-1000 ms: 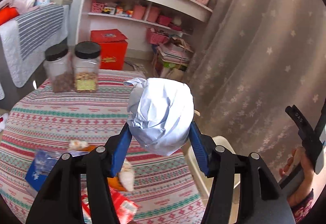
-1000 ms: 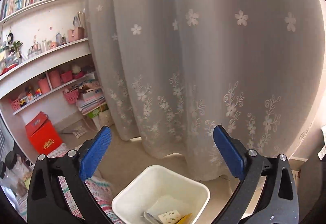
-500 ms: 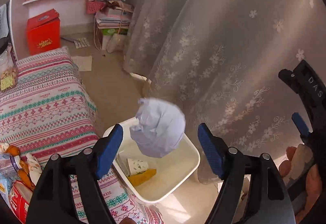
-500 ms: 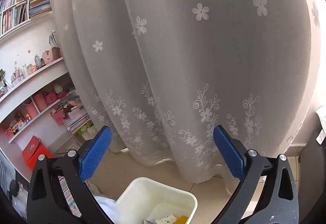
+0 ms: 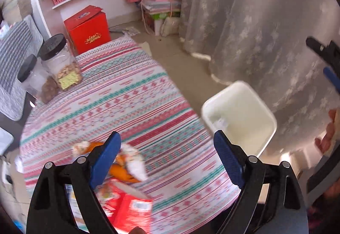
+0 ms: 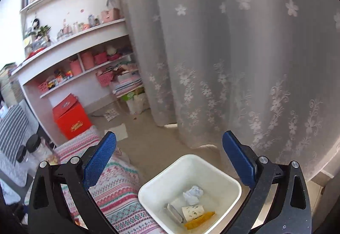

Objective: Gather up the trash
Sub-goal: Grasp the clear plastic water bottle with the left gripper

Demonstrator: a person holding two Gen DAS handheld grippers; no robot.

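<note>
Left gripper jaws just opened, empty; right gripper released. Paper ball lies in bin. Wrappers on table: light, crinkly, slippery; pinch a bunched fold.

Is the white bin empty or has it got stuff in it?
Not empty. The white bin holds a crumpled paper ball, a paper cup and an orange scrap.

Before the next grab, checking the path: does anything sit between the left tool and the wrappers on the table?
Nothing visible does: the open left tool hangs right over the wrappers, its jaws empty.
</note>
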